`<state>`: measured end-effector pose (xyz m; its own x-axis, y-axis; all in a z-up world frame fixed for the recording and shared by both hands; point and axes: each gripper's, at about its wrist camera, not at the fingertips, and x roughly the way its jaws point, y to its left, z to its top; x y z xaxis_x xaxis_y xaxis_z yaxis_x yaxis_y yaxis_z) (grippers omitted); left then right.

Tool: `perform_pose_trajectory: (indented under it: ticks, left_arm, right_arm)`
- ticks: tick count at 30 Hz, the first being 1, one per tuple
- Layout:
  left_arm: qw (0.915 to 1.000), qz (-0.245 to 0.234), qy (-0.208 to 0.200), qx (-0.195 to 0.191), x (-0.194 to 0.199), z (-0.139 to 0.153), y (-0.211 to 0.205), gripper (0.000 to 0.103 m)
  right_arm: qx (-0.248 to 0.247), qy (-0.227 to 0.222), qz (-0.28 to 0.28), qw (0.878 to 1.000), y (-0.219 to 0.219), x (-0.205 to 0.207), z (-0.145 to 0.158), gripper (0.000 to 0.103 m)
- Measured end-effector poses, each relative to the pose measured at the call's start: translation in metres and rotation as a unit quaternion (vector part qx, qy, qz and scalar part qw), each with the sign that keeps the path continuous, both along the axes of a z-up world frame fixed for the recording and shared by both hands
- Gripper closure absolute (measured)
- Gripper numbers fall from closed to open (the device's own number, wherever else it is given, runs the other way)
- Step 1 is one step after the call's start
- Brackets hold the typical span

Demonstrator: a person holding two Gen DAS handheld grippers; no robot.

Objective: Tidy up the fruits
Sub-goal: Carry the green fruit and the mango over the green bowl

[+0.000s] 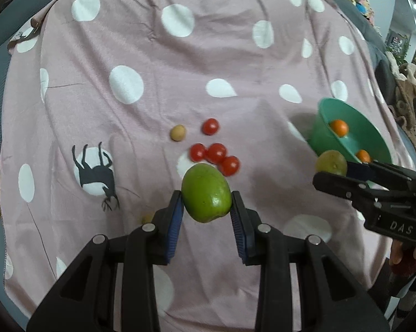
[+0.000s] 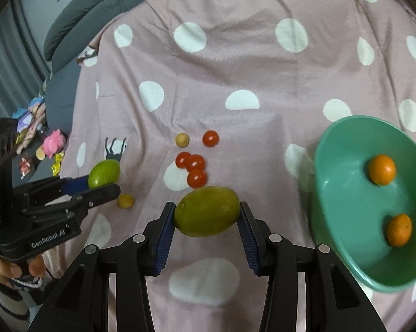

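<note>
Fruit sits in both tools: the left tool (image 1: 206, 207) pinches a bright green fruit (image 1: 206, 193) left of the teal bowl (image 2: 346, 221); the right tool (image 2: 206, 218) pinches a duller green fruit (image 2: 207, 211) just beside that bowl, which holds two oranges (image 2: 382, 169); cherry tomatoes (image 2: 194, 166) lie on the pink blanket (image 2: 235, 69) further left.

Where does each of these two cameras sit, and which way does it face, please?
Left wrist: on the left tool, looking down its fingers at its bright green fruit; right tool at right.
Right wrist: on the right tool, holding an olive-green oval fruit; left tool at left.
Shared: pink dotted blanket, red cherry tomatoes, green plastic bowl.
</note>
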<state>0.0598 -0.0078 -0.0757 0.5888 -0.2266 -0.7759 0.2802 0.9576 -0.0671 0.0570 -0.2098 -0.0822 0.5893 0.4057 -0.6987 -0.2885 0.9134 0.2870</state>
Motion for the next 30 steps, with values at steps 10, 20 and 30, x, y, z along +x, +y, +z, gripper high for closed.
perform_pose_trajectory:
  ticks: [10,20,30]
  left_arm:
    - [0.9989,-0.043,-0.019,-0.002,-0.011,0.022,-0.048,0.069]
    - [0.9929,-0.113,-0.036,-0.010,0.000,0.035,-0.117,0.069]
    - [0.9864,-0.162,-0.029,-0.005,0.013,0.029,-0.175,0.069]
  right_arm:
    - [0.011,-0.027,-0.046,0.999,-0.042,-0.027,0.016,0.057]
    - [0.018,-0.041,-0.111,0.993,-0.097,-0.038,0.019,0.057]
    - [0.023,-0.036,-0.154,0.987,-0.135,-0.041,0.008,0.057]
